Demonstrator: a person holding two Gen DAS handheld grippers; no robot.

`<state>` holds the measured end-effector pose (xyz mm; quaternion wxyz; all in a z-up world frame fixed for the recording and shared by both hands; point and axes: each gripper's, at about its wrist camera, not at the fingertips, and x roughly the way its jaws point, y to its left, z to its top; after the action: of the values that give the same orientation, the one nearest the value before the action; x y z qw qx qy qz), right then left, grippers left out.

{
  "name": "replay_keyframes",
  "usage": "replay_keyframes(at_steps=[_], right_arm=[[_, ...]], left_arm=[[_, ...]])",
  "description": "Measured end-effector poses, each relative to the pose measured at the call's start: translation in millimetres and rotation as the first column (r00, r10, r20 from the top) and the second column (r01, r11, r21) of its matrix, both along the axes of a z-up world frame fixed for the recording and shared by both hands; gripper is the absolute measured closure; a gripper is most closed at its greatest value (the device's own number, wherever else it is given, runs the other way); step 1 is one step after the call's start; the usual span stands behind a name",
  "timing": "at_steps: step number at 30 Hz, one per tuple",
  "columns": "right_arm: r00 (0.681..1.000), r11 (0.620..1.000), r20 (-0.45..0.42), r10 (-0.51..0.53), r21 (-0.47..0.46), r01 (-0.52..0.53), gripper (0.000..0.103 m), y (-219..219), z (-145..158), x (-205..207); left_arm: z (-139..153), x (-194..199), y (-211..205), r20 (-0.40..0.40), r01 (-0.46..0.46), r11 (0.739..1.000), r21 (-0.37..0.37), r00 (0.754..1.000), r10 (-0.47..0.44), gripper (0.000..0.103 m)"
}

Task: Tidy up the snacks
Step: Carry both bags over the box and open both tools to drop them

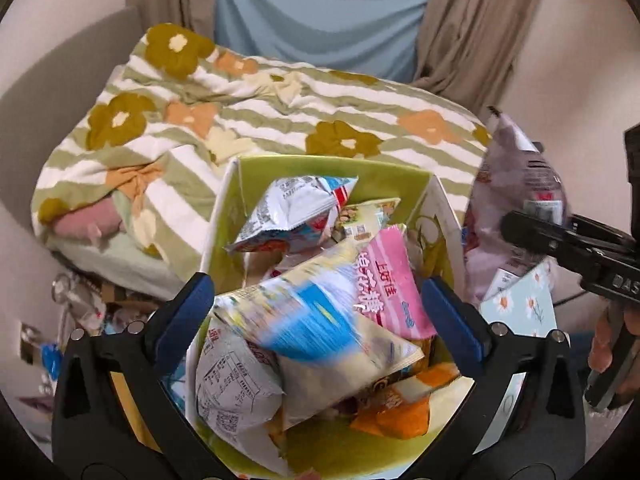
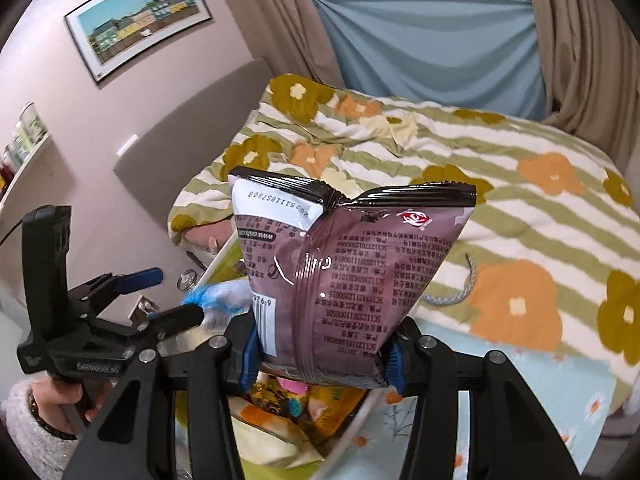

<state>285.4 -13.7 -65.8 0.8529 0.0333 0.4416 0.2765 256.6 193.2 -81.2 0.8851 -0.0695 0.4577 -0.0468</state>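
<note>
The left gripper (image 1: 316, 300) hung with jaws wide and empty above the green bin (image 1: 384, 176) of snacks, while the right gripper (image 2: 320, 354) clamped a purple bag (image 2: 352, 280), apparently next for lowering into it

We see both grippers (image 1: 316, 312) (image 2: 320, 360) w/ black frames, blue pads (image 1: 196, 304), silver screws (image 1: 499, 328). White lettering on right gripper's side. Left hand (image 2: 56, 404): fuzzy white sleeve (image 2: 24, 436), dark bead bracelet (image 2: 48, 424).
</note>
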Motion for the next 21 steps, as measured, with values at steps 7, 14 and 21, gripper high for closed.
replay_keyframes(at_steps=[7,14,21], right_arm=[[0.998,0.998,-0.036,-0.046,-0.032,0.045,0.057,10.1,-5.3,1.6],[0.995,0.998,-0.082,-0.059,-0.037,0.056,0.053,29.3,-16.0,25.2],[0.99,0.991,-0.042,-0.133,-0.029,0.132,0.0,27.6,-26.2,22.4]], left_arm=[[7.3,-21.7,6.1,0.027,0.029,0.997,-0.069,0.999,-0.027,0.0],[6.9,-27.8,11.9,0.039,0.007,1.0,-0.026,0.999,-0.006,0.0],[-7.5,-26.3,12.5,0.027,0.004,0.999,0.04,1.0,-0.005,0.0]])
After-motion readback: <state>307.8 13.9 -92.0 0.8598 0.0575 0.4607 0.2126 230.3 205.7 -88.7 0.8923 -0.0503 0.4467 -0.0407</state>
